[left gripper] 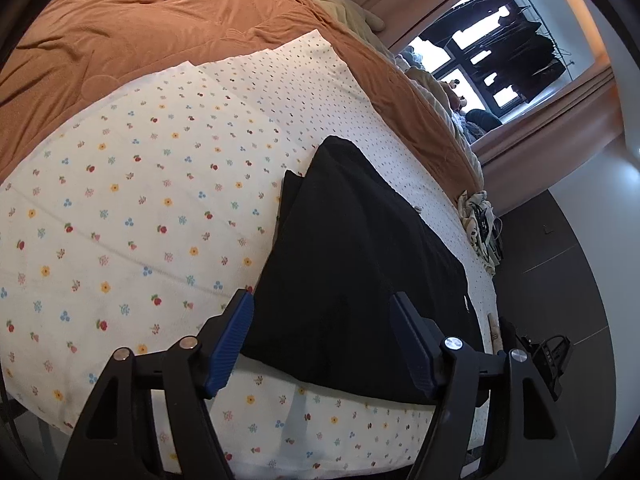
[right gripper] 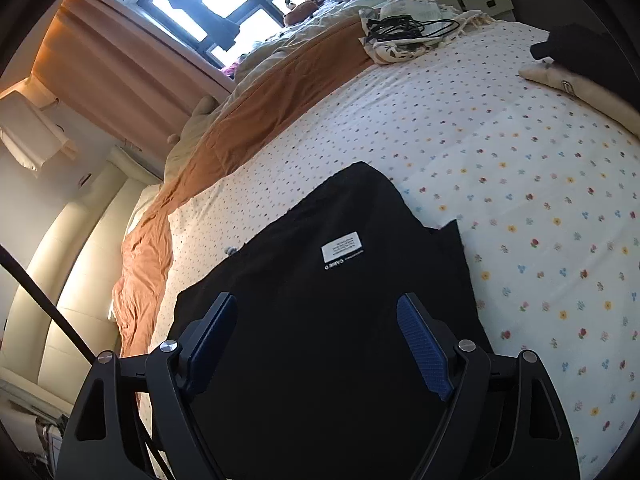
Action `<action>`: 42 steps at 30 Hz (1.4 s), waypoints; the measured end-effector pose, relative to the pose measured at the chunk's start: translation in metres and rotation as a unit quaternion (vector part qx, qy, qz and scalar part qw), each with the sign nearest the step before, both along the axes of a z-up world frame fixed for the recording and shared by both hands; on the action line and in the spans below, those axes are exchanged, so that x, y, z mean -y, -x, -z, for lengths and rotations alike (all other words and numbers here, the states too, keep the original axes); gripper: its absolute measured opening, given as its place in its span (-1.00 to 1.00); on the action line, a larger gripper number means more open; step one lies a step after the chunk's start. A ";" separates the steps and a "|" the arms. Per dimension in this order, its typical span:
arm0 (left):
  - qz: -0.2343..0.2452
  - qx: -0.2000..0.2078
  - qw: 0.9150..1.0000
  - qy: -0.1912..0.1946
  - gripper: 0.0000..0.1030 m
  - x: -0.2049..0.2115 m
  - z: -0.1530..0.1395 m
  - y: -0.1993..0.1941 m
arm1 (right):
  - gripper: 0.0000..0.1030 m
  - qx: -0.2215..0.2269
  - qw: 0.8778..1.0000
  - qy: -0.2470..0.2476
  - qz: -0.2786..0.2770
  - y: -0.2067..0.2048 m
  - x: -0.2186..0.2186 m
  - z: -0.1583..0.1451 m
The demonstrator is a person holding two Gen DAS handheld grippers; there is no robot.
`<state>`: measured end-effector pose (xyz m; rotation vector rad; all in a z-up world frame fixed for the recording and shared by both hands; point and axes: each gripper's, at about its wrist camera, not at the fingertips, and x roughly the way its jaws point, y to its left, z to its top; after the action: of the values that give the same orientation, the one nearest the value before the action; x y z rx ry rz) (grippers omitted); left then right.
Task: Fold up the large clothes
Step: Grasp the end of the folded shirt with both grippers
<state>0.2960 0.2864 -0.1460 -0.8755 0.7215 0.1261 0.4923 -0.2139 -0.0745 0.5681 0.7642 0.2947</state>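
Note:
A black garment (left gripper: 360,264) lies folded flat on the white flower-print sheet (left gripper: 140,208) of a bed. In the right wrist view the garment (right gripper: 320,320) shows a white label (right gripper: 342,247) facing up. My left gripper (left gripper: 322,304) is open and empty, its blue pads (left gripper: 234,340) spread over the garment's near left edge. My right gripper (right gripper: 316,308) is open and empty, held over the garment, its pads (right gripper: 424,344) apart on either side.
An orange duvet (left gripper: 160,28) covers the far part of the bed. A patterned cloth with black cables (right gripper: 404,32) lies at the bed's far edge. A beige item (right gripper: 568,80) and a dark item (right gripper: 580,48) lie at the right. Curtains and a window (right gripper: 224,4) stand behind.

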 end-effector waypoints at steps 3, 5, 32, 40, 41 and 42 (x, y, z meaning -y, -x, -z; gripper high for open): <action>0.004 0.002 1.000 0.002 0.34 0.005 0.001 0.006 | 0.50 -0.005 1.000 0.004 -0.006 0.021 0.011 0.000; 0.005 0.003 1.000 0.003 0.34 0.006 0.001 0.009 | 0.49 -0.010 1.000 0.004 -0.007 0.037 0.021 0.001; 0.026 -0.039 0.999 0.014 0.24 -0.009 0.038 -0.036 | 0.09 -0.061 0.998 0.004 -0.016 0.046 0.049 0.024; 0.040 -0.058 0.997 0.015 0.08 -0.004 0.048 -0.043 | -0.20 -0.082 0.996 -0.007 -0.019 0.039 0.046 0.041; 0.039 -0.058 0.997 0.012 -0.01 -0.004 0.047 -0.041 | -0.28 -0.081 0.997 -0.008 -0.018 0.040 0.047 0.041; 0.035 -0.060 0.998 0.006 -0.20 -0.003 0.046 -0.039 | -0.52 -0.073 0.997 -0.008 -0.016 0.043 0.048 0.039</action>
<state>0.3351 0.2895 -0.1920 -0.8591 0.8643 0.1120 0.4488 -0.2622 -0.1137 0.5969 0.9136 0.2913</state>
